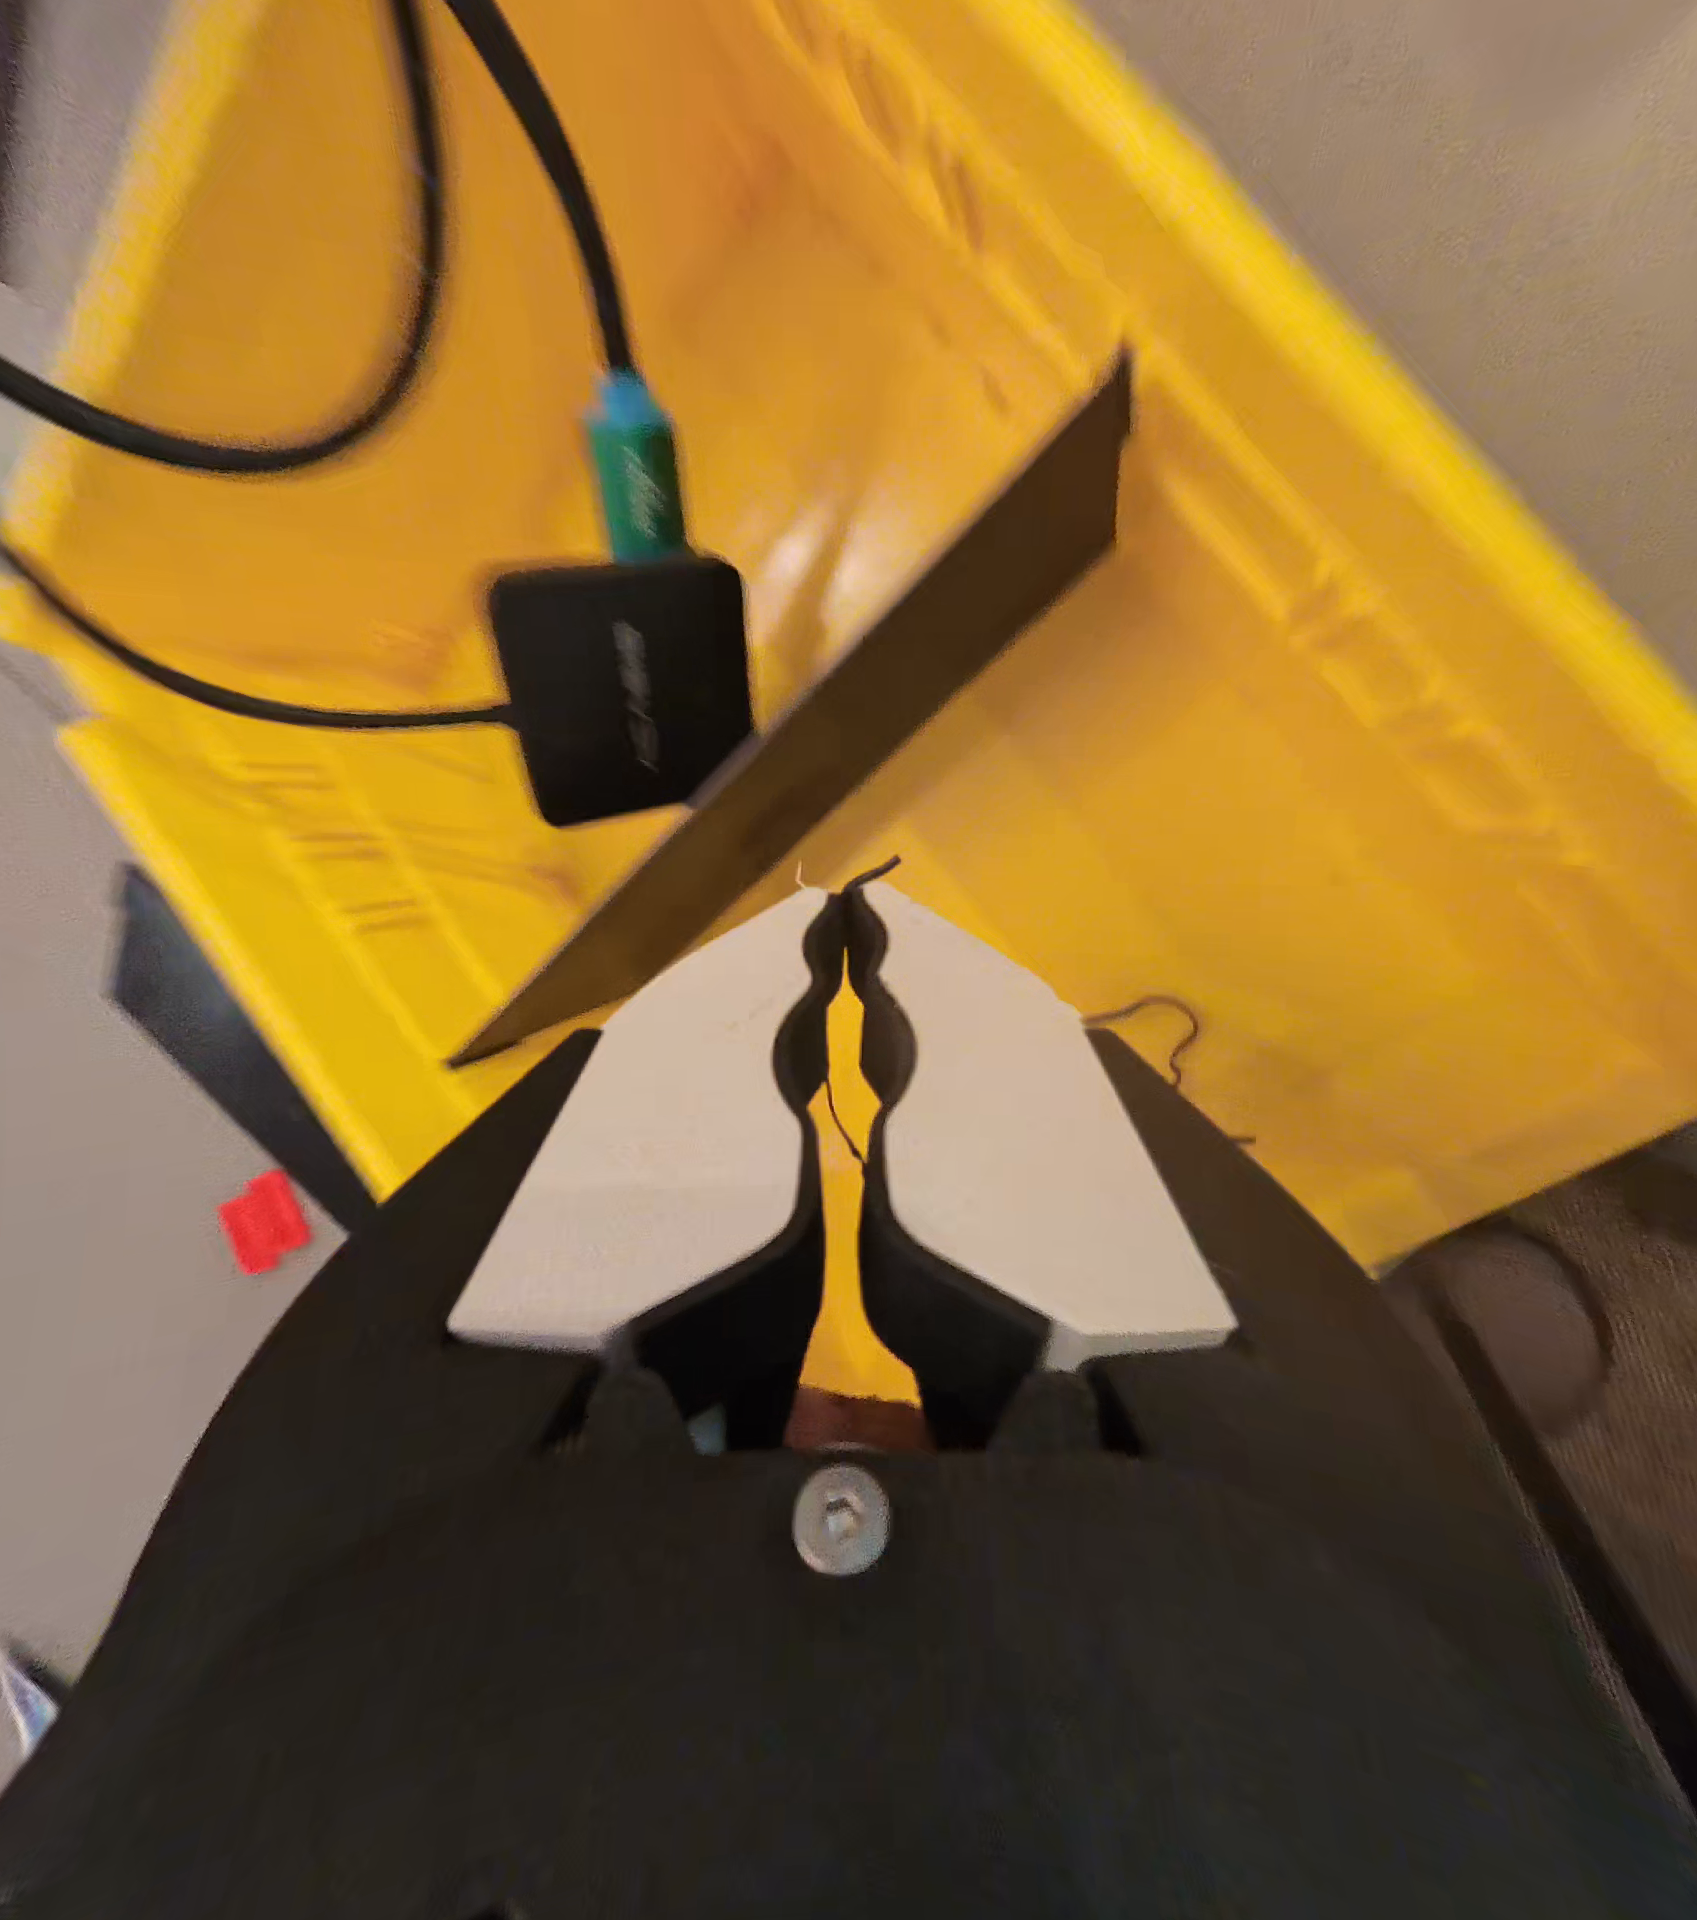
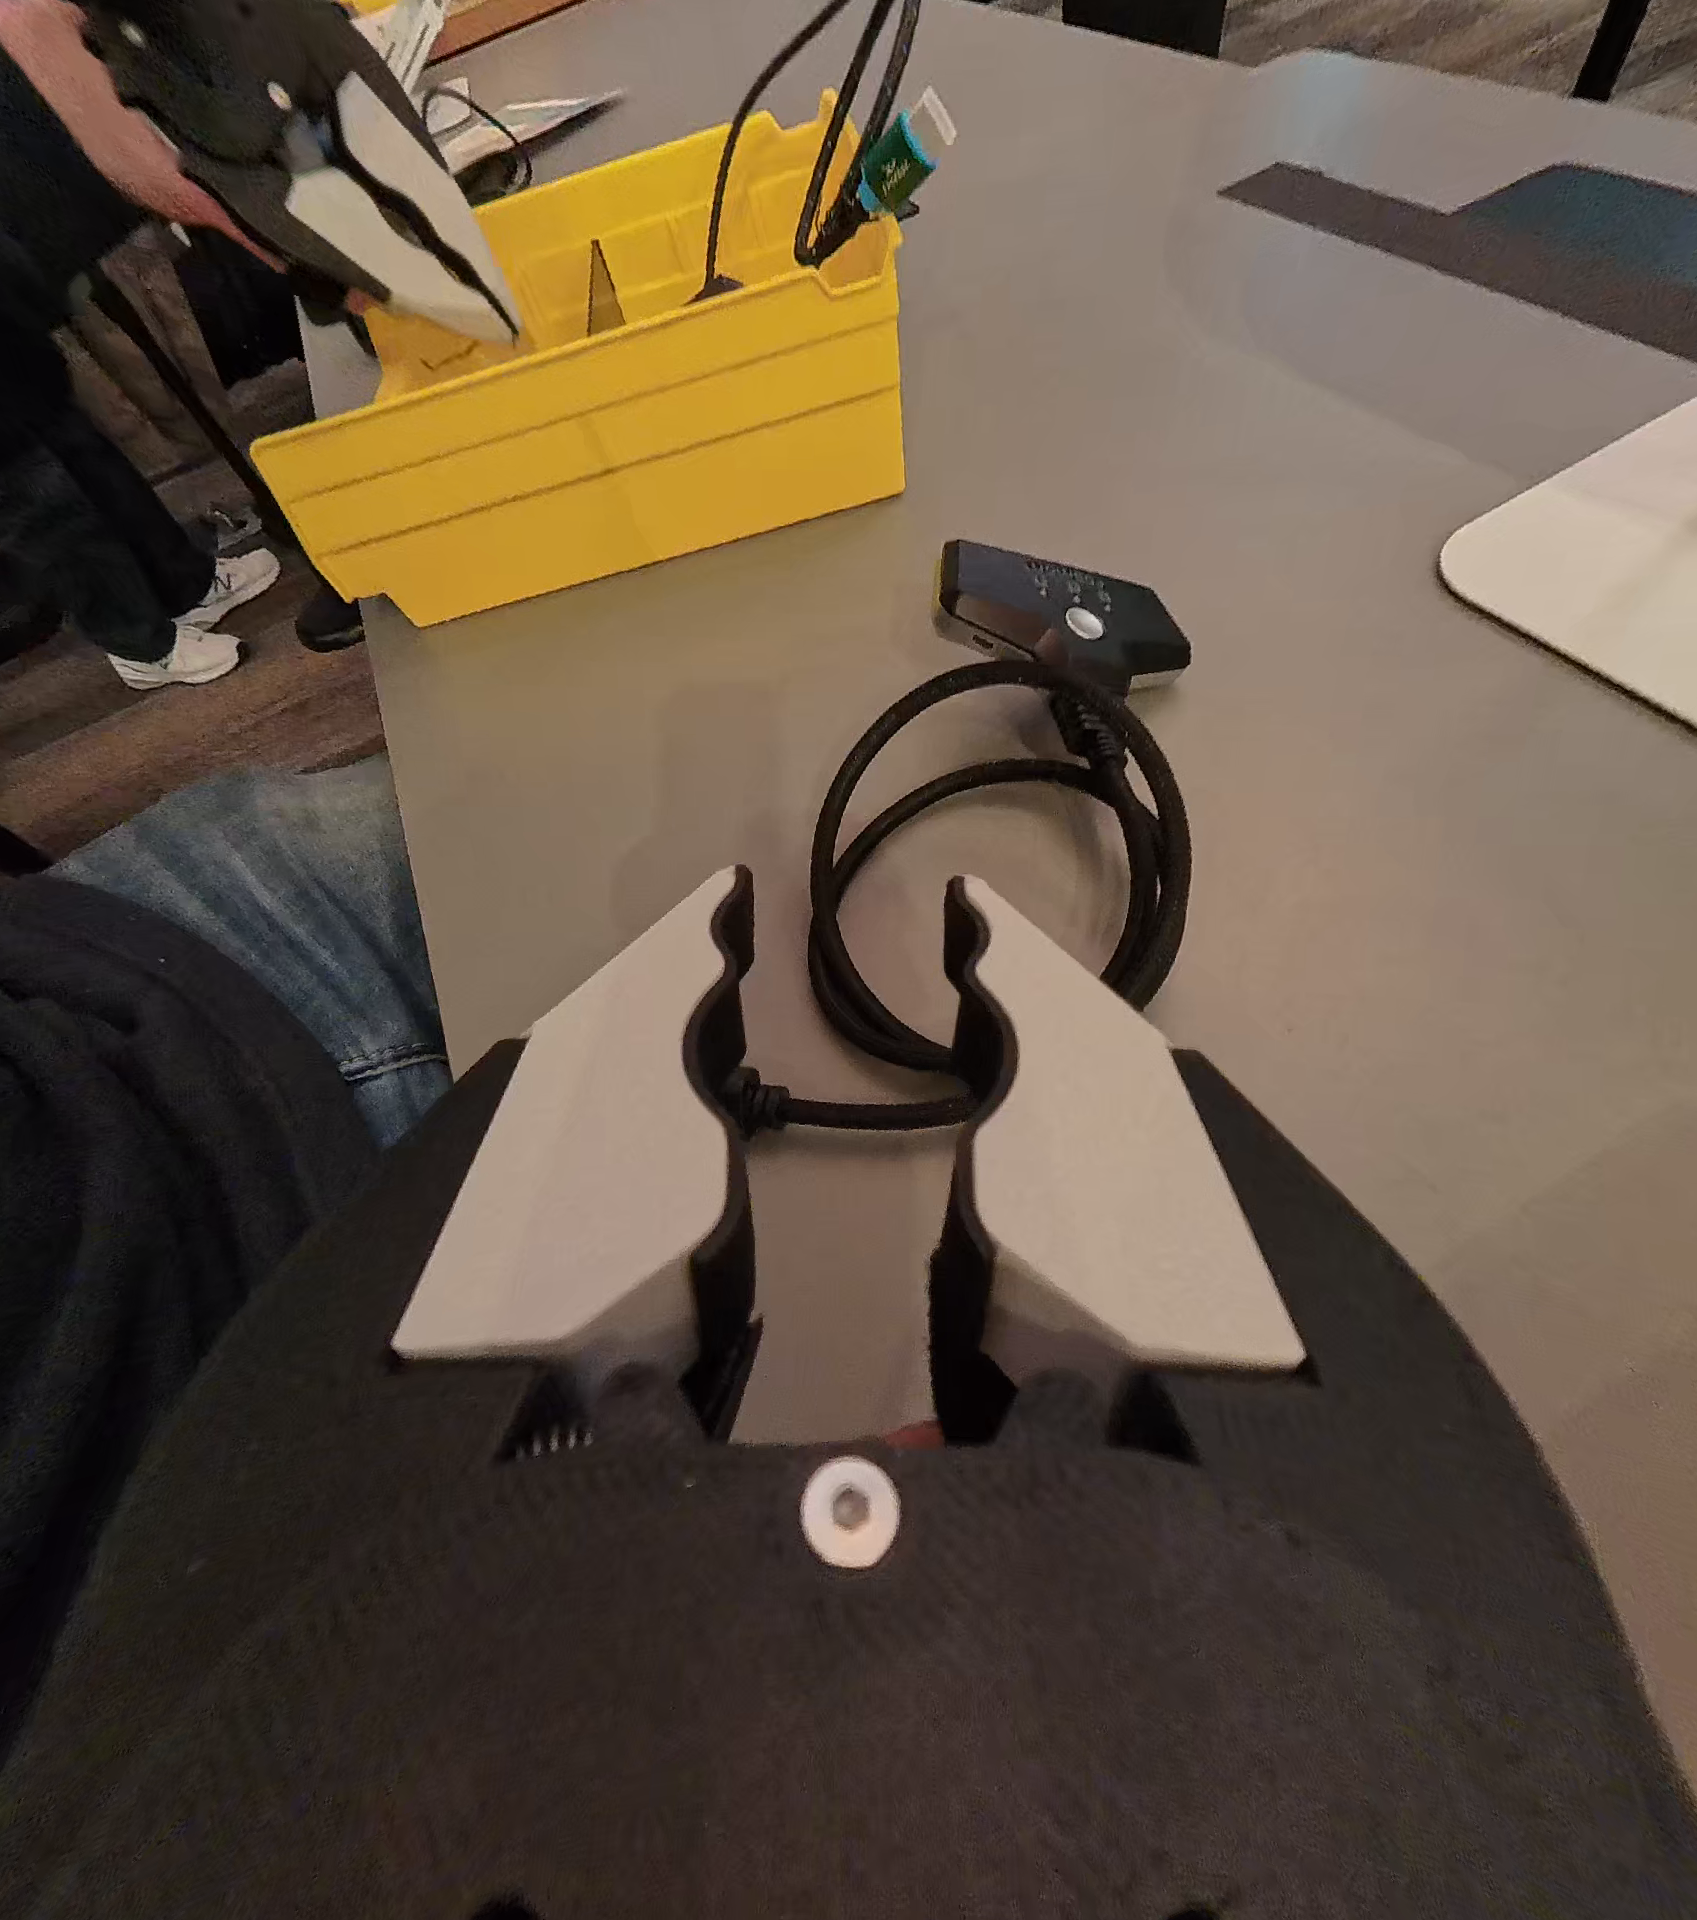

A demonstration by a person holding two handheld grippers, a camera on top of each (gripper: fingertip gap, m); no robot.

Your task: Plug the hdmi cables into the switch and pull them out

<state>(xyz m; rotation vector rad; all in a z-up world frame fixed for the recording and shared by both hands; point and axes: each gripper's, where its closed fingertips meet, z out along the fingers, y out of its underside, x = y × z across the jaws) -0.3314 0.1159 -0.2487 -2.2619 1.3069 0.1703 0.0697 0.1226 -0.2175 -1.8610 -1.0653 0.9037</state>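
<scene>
In the right wrist view the black HDMI switch (image 2: pixel 1062 615), which has a round button, lies on the grey table (image 2: pixel 1343 935). Its black braided cable (image 2: pixel 989 852) is coiled in front of it. My right gripper (image 2: pixel 849 894) is open just above that coil; a strand of cable passes under the jaws without the pads pressing on it. My left gripper (image 1: pixel 844 914) is shut with nothing between its pads, and hovers over the yellow bin (image 1: pixel 1239 831). It also shows in the right wrist view (image 2: pixel 496 317). In the bin a green-and-blue plug (image 1: pixel 638 473) meets a black square box (image 1: pixel 626 686).
A black divider (image 1: pixel 823 727) splits the bin (image 2: pixel 615 468), which stands at the table's left edge. Black cables (image 2: pixel 823 125) rise out of it. A white base plate (image 2: pixel 1633 582) lies at the right. A person's legs and shoes (image 2: pixel 189 644) are beside the table. The grippers' ends are close to 40 centimeters from one another. The right gripper is farther from the green-and-blue plug (image 1: pixel 638 473), some 40 centimeters, than the left, some 11 centimeters.
</scene>
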